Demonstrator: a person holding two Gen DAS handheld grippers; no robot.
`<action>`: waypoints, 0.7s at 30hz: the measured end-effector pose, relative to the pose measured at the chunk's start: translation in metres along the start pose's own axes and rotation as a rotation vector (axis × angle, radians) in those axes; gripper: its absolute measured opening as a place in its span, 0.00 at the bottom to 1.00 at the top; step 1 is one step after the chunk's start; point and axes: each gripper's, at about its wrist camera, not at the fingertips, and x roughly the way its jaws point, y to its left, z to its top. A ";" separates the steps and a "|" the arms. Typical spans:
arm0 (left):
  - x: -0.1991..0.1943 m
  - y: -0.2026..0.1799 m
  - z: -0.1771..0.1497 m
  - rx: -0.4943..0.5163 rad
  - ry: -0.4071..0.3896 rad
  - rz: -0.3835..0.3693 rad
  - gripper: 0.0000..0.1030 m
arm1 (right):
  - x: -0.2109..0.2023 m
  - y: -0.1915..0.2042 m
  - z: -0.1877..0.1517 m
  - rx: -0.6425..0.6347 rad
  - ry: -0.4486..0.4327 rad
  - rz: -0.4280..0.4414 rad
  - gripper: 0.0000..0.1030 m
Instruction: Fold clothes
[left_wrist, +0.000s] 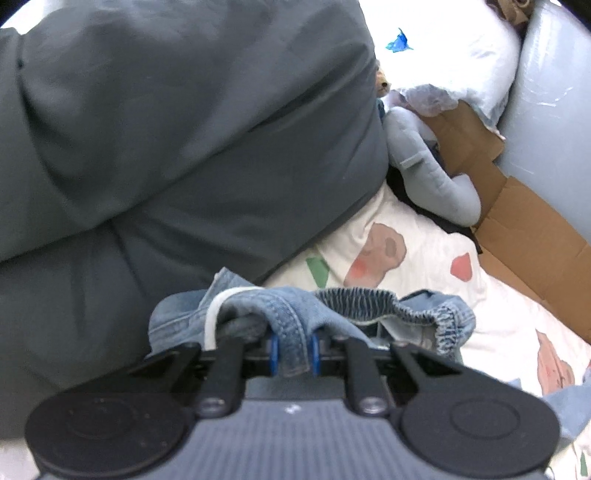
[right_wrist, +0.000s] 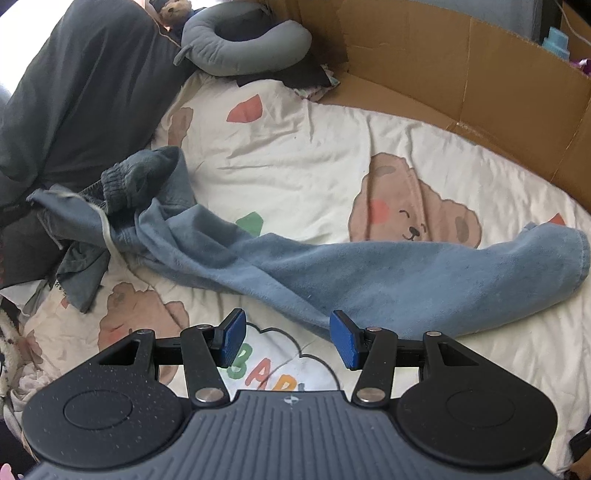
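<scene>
A pair of blue denim trousers (right_wrist: 332, 269) lies stretched across the bear-print bed sheet (right_wrist: 303, 155), one leg running to the right. Its elastic waistband (left_wrist: 369, 299) with a white drawstring (left_wrist: 212, 321) is lifted off the sheet. My left gripper (left_wrist: 294, 350) is shut on a fold of that waistband, the denim pinched between the blue pads (left_wrist: 274, 349). In the right wrist view my right gripper (right_wrist: 290, 338) hovers open just below the trouser leg, with nothing between its blue pads (right_wrist: 345, 339).
A dark grey duvet (left_wrist: 166, 129) is piled at the left. A grey neck pillow (right_wrist: 243, 48) and dark clothes lie at the head of the bed. Cardboard sheets (right_wrist: 461, 66) stand along the far edge. A white pillow (left_wrist: 454, 55) lies beyond.
</scene>
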 end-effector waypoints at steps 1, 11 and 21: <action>0.006 -0.003 0.002 0.005 0.006 0.008 0.16 | 0.002 0.000 -0.001 0.008 -0.001 0.013 0.56; 0.053 0.006 0.001 0.053 0.078 0.038 0.16 | 0.057 0.031 -0.012 0.085 0.005 0.262 0.56; 0.065 0.019 0.007 0.071 0.136 -0.016 0.16 | 0.164 0.120 -0.026 -0.035 0.175 0.474 0.58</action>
